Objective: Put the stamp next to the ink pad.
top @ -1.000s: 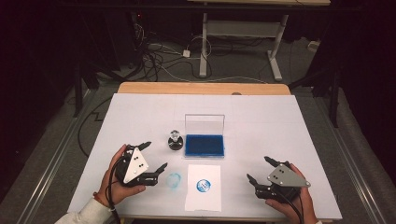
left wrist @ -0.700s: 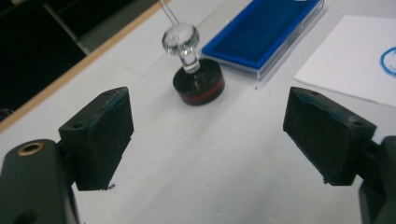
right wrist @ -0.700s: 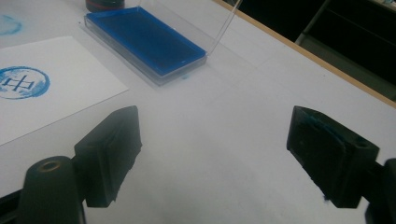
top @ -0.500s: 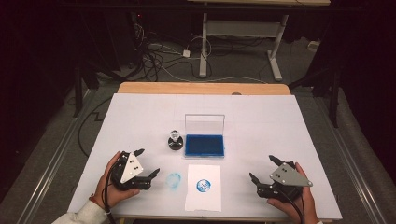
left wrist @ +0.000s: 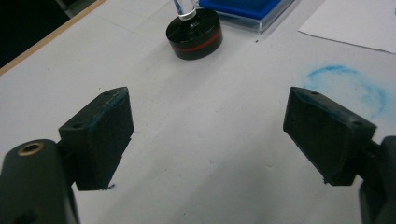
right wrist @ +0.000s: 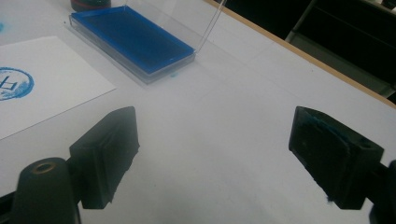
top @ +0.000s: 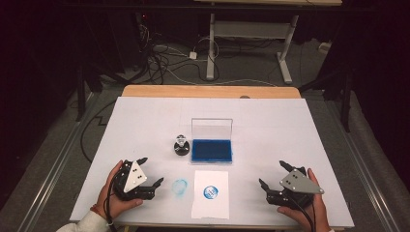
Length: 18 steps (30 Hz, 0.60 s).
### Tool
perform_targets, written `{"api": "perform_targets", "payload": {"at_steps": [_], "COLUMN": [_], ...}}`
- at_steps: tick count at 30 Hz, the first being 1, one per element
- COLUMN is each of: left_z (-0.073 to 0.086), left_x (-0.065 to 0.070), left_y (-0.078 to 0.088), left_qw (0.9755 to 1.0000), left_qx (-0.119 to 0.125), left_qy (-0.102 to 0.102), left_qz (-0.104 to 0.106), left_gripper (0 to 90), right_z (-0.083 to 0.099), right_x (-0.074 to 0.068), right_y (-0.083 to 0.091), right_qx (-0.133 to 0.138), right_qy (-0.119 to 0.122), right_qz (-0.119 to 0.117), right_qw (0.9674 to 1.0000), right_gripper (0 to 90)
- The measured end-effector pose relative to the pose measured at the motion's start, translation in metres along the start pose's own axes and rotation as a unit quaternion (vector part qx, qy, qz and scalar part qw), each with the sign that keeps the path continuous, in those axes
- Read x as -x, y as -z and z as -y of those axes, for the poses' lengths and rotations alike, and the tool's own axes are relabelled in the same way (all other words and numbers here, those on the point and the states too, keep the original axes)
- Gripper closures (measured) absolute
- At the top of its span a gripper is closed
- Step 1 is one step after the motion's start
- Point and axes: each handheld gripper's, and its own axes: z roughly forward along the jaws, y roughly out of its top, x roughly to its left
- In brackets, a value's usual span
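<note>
Our left gripper [top: 148,172] rests low at the near left of the white table [top: 290,125], jaws spread wide with nothing between them, and our right gripper [top: 273,177] sits the same way at the near right, jaws apart and empty. Just ahead of the left gripper lies a faint blue ring smudge [top: 180,187] printed straight onto the table, and beyond that stands the round black stamp [top: 181,145] with its clear handle, upright and touching nobody. Beside the stamp, to its right, sits the blue ink pad [top: 211,150] with its clear lid [top: 212,129] tipped up behind it. In front of the pad lies the white sheet of paper [top: 210,205], already carrying one blue round print [top: 211,192]. We judge the stamping itself looks done, or we stand between two rounds of it, with both tools parked. If more prints are wanted, the next move calls for the left gripper to reach forward, close on the stamp's body, and keep it upright so the face meets the pad flat.
</note>
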Motion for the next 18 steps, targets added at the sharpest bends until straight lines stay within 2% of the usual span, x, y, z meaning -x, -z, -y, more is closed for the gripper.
{"api": "perform_targets", "payload": {"at_steps": [11, 18], "left_z": [-0.0009, -0.0033], "left_x": [0.0017, 0.0013], "left_y": [-0.0011, 0.0006], "left_qw": [0.9999, 0.9999], "left_qx": [-0.001, 0.005], "left_qy": [-0.01, -0.009], "left_qz": [0.01, 0.006], "left_gripper": [15.8, 15.8], "right_z": [-0.0008, 0.0006], "right_x": [-0.0014, -0.0006], "right_y": [0.0003, 0.0011], "right_qx": [-0.005, -0.006], "right_qy": [0.002, 0.001], "right_qz": [0.007, 0.009], "right_qw": [1.0, 0.9999], "right_gripper": [16.4, 16.3]}}
